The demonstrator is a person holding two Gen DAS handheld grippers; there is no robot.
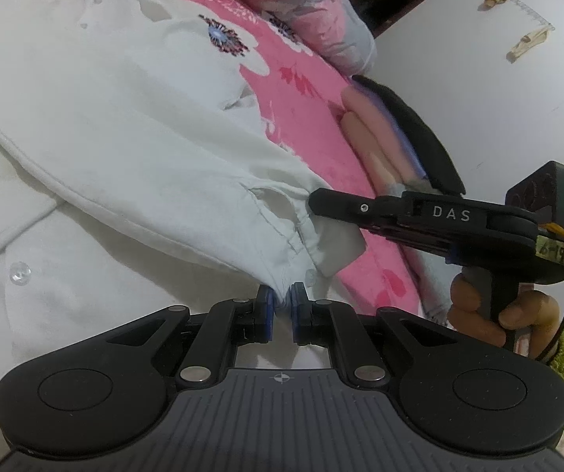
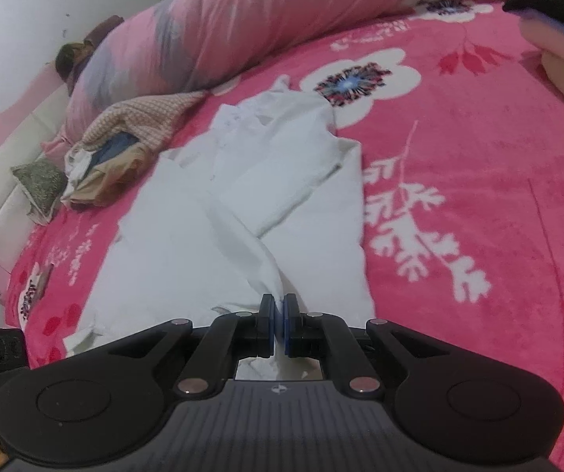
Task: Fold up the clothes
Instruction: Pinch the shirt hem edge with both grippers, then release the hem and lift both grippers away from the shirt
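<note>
White shirt [image 2: 242,196] lies spread on pink floral blanket [image 2: 478,149] of the bed. Left gripper [image 1: 282,303] fingers pinched tight on sleeve cuff [image 1: 293,244]; right gripper [image 2: 279,314] fingers likewise clamped on the cuff. Clothes pile [image 2: 116,157] nearby, by pillow [image 2: 222,27].

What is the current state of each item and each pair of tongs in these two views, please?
Left tongs: shut on the sleeve cuff.
Right tongs: shut on a pinch of the same sleeve.
White shirt: spread on the bed, one sleeve lifted at its cuff.
Pink floral blanket: laid flat under the shirt.
Pile of clothes: unfolded, heaped beside the shirt.
Long pillow: lying along the far edge.
</note>
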